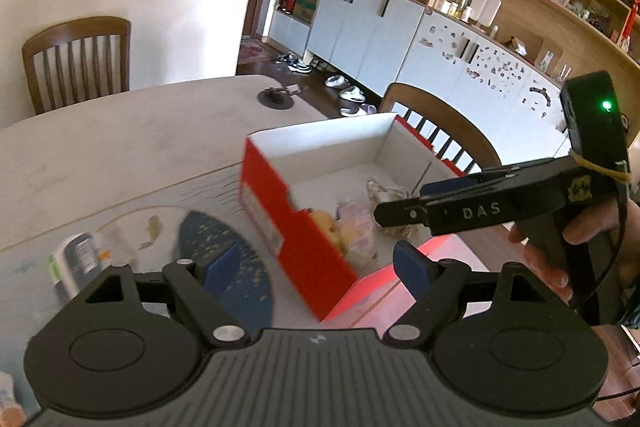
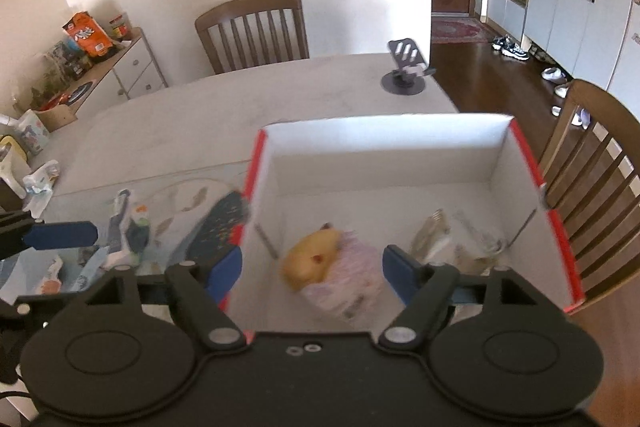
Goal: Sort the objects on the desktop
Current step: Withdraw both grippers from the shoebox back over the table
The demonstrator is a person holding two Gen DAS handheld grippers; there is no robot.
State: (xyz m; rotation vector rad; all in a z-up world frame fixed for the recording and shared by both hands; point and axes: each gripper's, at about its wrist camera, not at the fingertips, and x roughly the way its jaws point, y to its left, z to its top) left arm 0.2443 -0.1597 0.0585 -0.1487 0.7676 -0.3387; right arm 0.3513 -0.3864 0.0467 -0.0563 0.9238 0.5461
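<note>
Left wrist: left gripper (image 1: 318,267) jaws apart, nothing between them, hovering over the near corner of the red box (image 1: 288,223) on the table (image 1: 120,139). Right gripper (image 1: 396,207) enters from the right in a hand (image 1: 568,239). A pouch (image 1: 78,255) lies on the mat, left of the box.

Right wrist: right gripper (image 2: 312,263) spread wide, empty, above the box's (image 2: 560,239) white interior. Yellow toy (image 2: 312,259) and pink packet (image 2: 348,283) lie touching on the box floor; clear wrappers (image 2: 448,239) sit to their right.
</note>
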